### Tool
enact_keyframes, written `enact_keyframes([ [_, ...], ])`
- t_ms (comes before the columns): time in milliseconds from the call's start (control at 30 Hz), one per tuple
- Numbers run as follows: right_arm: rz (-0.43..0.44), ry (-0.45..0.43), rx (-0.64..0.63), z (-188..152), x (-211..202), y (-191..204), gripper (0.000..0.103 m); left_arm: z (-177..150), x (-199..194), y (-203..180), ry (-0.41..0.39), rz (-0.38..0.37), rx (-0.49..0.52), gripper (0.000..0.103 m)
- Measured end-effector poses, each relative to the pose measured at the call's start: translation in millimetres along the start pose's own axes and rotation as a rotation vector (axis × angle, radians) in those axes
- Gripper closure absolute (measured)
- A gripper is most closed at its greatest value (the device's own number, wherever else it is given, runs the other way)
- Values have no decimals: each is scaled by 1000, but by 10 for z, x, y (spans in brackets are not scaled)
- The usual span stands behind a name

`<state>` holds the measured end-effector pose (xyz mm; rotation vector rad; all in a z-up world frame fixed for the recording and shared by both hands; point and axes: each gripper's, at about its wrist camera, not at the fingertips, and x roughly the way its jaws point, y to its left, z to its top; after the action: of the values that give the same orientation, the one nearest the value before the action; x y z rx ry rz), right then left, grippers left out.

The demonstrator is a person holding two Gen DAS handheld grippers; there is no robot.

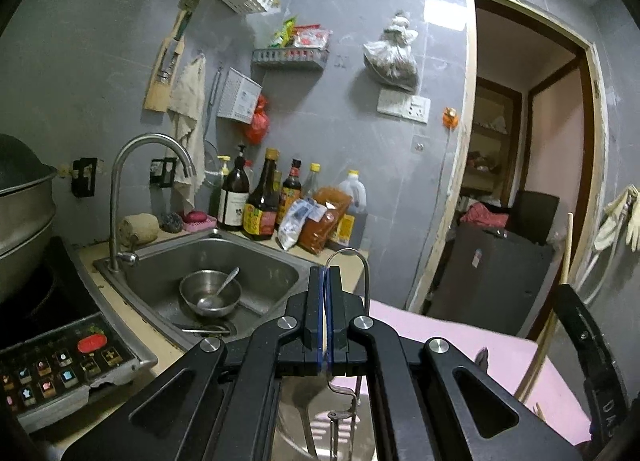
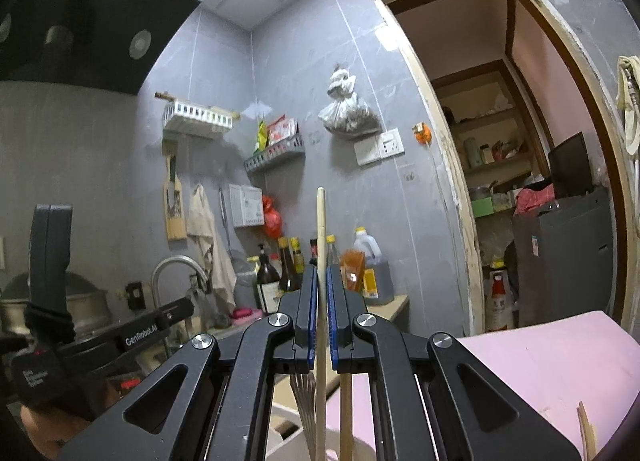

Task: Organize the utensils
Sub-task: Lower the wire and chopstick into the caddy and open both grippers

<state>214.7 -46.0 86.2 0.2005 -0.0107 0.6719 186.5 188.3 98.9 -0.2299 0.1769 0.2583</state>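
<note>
Two close wrist views toward shared sink (image 1: 208,261) wall.

we see our left gripper (image 1: 326,293) and right gripper (image 2: 323,293) built alike: matte black linkage arms with triangular cut-outs, round silver screws at each pivot, blue pads lining the fingers. white "genrobot" lettering marks the left unit's side.

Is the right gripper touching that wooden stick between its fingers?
Touching. In the right wrist view, the right gripper has both blue-padded fingers pressed against the wooden stick, with no gap on either side.
</note>
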Motion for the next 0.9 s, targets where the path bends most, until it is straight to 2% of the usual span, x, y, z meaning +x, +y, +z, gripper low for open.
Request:
enact_keyframes([
  [167,-5,47,-1,-56,-32,-34,100,-43,30,-6,80,-29,8,103],
  [300,-11,73,-13,-66,-57,-32,100,-82,-3,-9,114,-55,7,103],
  [500,-5,104,-21,-79,-74,-6,99,-84,-73,40,169,-110,-41,99],
  [567,-2,112,-20,-78,-86,2,99,-68,-121,57,168,-124,-54,94],
  [633,2,113,-18,-71,-108,2,98,-40,-188,62,159,-135,-65,79],
  [833,-4,85,-14,32,-244,-38,93,73,-367,-18,126,-159,-72,75],
  [900,-12,68,-18,101,-309,-67,83,104,-407,-78,116,-168,-62,70],
])
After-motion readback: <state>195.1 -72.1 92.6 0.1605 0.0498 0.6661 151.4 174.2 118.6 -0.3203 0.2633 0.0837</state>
